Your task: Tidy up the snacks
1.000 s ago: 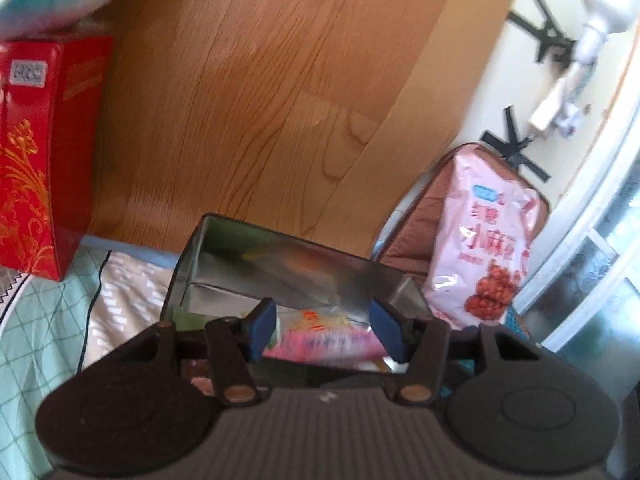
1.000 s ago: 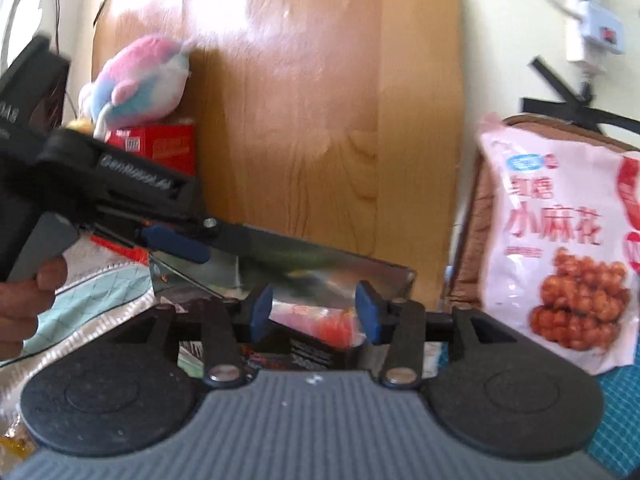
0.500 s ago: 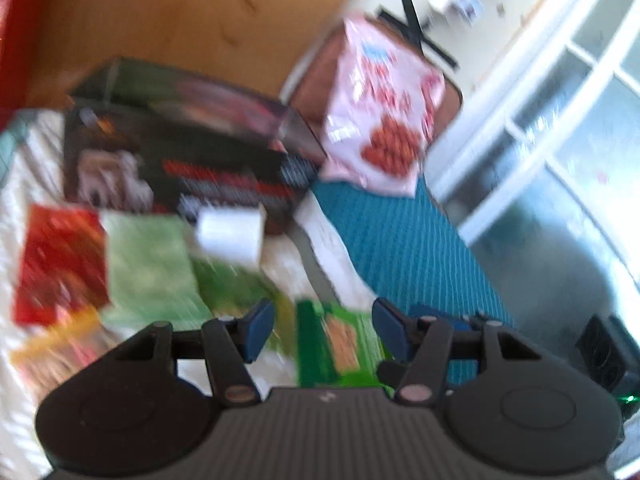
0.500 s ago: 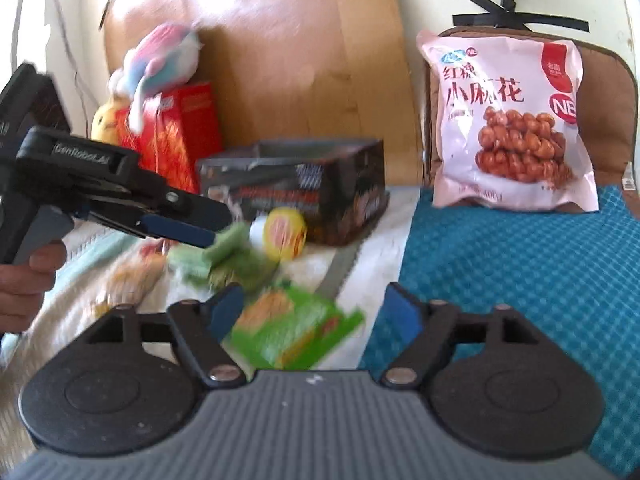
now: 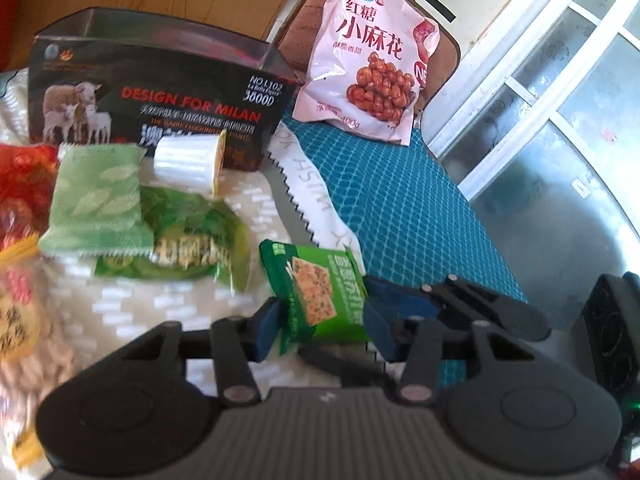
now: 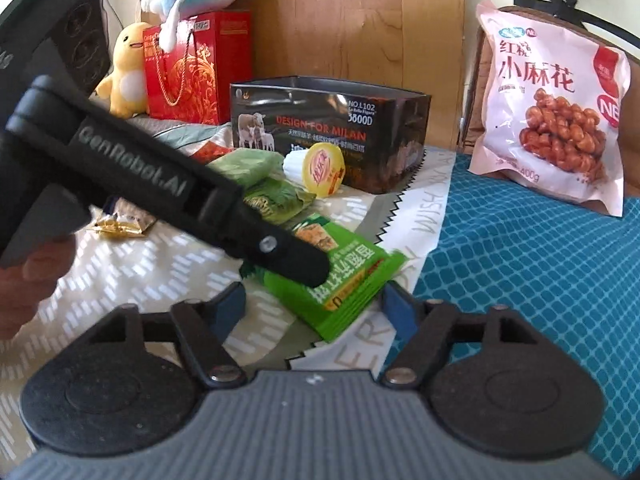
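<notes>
1. Both grippers have swung down from the black box [image 5: 160,92] to the green cracker packet [image 5: 320,292] lying before it.
2. Left gripper [image 5: 320,326] released astride the packet; right gripper [image 6: 316,300] released; next snack targeted.

The red foil packet [image 5: 22,176] and the yellow-edged snack bag [image 5: 16,320] at the bedspread's left edge were cut off by the frame and blurred — their print unreadable. The black left gripper [image 6: 280,256] hid part of the green cracker packet [image 6: 352,276]. Whether its pads touched that packet was unclear — the wrapper overlapped them.
</notes>
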Demonstrator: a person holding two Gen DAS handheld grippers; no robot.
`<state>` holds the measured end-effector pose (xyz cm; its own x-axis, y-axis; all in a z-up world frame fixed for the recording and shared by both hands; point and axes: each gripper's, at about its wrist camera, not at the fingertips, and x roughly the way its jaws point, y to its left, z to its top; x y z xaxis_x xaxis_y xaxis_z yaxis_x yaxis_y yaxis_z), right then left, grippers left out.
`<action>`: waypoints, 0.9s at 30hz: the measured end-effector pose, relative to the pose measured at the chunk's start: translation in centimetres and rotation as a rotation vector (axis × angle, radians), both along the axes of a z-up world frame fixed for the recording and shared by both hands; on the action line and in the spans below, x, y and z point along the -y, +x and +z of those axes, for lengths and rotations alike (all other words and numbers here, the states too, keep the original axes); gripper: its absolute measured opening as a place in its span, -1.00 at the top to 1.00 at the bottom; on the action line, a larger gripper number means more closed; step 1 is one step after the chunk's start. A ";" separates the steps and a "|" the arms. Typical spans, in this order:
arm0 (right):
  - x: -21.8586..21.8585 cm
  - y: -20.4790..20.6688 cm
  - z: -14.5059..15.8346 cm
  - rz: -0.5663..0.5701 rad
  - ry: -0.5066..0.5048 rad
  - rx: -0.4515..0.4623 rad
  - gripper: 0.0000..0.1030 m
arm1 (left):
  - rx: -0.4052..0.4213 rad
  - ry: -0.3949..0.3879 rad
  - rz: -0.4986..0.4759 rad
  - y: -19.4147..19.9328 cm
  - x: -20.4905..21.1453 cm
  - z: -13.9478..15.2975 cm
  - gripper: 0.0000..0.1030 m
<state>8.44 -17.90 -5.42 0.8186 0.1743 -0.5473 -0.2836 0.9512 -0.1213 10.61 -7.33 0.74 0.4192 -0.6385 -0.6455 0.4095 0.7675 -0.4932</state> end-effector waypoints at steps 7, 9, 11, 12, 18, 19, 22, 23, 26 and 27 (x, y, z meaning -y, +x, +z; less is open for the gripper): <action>-3.6 -3.1 -0.4 0.075 -0.027 0.067 -0.14 | 0.012 -0.036 0.077 -4.9 -5.4 -0.1 0.18; -5.2 -3.8 -0.4 0.117 -0.031 0.077 -0.14 | 0.027 -0.037 0.113 -6.7 -7.2 -0.2 0.18; -6.6 -4.4 -0.6 0.159 -0.029 0.077 -0.14 | 0.027 -0.038 0.142 -8.2 -8.7 -0.5 0.18; -7.3 -4.6 -0.7 0.181 -0.028 0.073 -0.17 | 0.029 -0.048 0.151 -8.8 -9.2 -0.6 0.18; -9.1 -4.7 -1.6 0.208 -0.062 0.035 -0.36 | 0.046 -0.097 0.188 -9.9 -11.1 -1.2 0.12; -8.9 -4.5 -1.6 0.200 -0.053 0.028 -0.38 | 0.056 -0.095 0.189 -9.8 -11.0 -1.2 0.12; -8.4 -4.2 -1.7 0.171 -0.012 0.000 -0.41 | 0.087 -0.090 0.193 -9.8 -10.5 -1.3 0.11; -8.3 -4.2 -1.7 0.163 -0.002 -0.003 -0.41 | 0.094 -0.094 0.193 -9.7 -10.5 -1.4 0.09; -8.5 -4.4 -1.9 0.156 -0.008 0.000 -0.48 | 0.111 -0.103 0.184 -9.8 -10.4 -1.6 0.01; -8.7 -4.6 -1.9 0.157 -0.017 0.000 -0.60 | 0.120 -0.101 0.181 -9.9 -10.3 -1.6 0.00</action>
